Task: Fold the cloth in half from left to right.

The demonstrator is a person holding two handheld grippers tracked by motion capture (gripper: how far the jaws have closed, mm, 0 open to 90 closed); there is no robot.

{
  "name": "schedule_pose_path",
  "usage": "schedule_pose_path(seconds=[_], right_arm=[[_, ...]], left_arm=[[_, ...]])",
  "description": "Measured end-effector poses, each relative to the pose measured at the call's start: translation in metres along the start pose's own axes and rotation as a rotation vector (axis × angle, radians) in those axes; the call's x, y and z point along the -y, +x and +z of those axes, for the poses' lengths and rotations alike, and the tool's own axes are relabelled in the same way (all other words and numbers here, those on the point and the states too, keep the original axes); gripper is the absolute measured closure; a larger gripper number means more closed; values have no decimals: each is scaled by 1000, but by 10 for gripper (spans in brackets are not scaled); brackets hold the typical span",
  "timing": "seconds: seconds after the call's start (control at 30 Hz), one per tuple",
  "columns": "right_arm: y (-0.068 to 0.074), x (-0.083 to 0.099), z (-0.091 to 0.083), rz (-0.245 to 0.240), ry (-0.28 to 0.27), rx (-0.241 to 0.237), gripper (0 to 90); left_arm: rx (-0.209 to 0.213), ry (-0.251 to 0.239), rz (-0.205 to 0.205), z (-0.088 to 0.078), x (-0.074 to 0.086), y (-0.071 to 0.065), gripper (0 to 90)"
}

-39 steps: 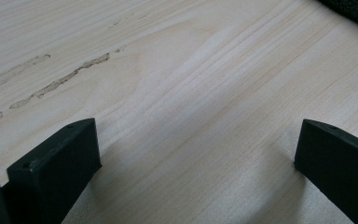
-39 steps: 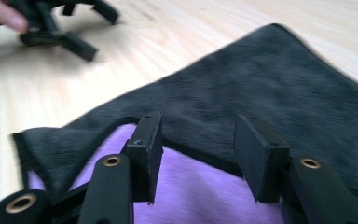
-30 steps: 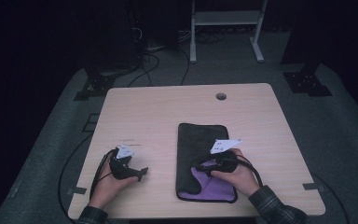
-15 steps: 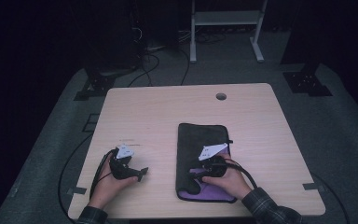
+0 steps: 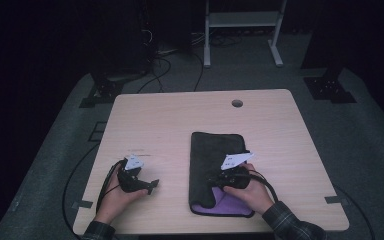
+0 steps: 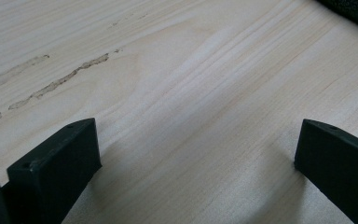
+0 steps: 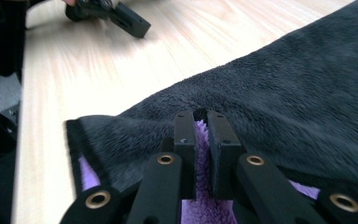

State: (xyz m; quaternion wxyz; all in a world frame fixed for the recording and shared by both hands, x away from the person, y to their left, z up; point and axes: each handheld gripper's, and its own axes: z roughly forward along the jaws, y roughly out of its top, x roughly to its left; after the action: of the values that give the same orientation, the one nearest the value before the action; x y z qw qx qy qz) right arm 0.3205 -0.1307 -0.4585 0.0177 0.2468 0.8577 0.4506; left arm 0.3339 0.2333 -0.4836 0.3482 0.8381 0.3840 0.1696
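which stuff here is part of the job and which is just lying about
In the job:
- dark grey fleece cloth with purple underside
- right gripper, jaws just closed, pinching the cloth's purple layer
- left gripper, open, resting on the table

Lying about:
- light wooden table
- white metal stand on the floor behind

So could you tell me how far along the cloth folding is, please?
The cloth already lies doubled, purple lining showing at the near end. The right gripper has just closed on that layer's edge. The left gripper rests open on the table. Any further fold remains.
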Motion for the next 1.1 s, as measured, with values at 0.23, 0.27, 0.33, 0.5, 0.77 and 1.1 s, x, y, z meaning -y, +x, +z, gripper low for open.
schedule_pose_path(seconds=[0.23,0.27,0.33,0.5,0.77,1.1], right_arm=[[5,9,-31,27,-50,3,831],[6,11,-35,31,-57,3,831],[8,14,-43,34,-67,12,832],[10,26,-62,64,-88,24,830],[13,51,-75,77,-57,64,785],[18,76,-92,83,1,116,763]], left_arm=[[0,0,0,0,0,0,0],[0,0,0,0,0,0,0],[0,0,0,0,0,0,0],[4,0,3,0,0,0,0],[4,-4,0,0,0,-1,0],[4,-4,0,0,0,0,0]])
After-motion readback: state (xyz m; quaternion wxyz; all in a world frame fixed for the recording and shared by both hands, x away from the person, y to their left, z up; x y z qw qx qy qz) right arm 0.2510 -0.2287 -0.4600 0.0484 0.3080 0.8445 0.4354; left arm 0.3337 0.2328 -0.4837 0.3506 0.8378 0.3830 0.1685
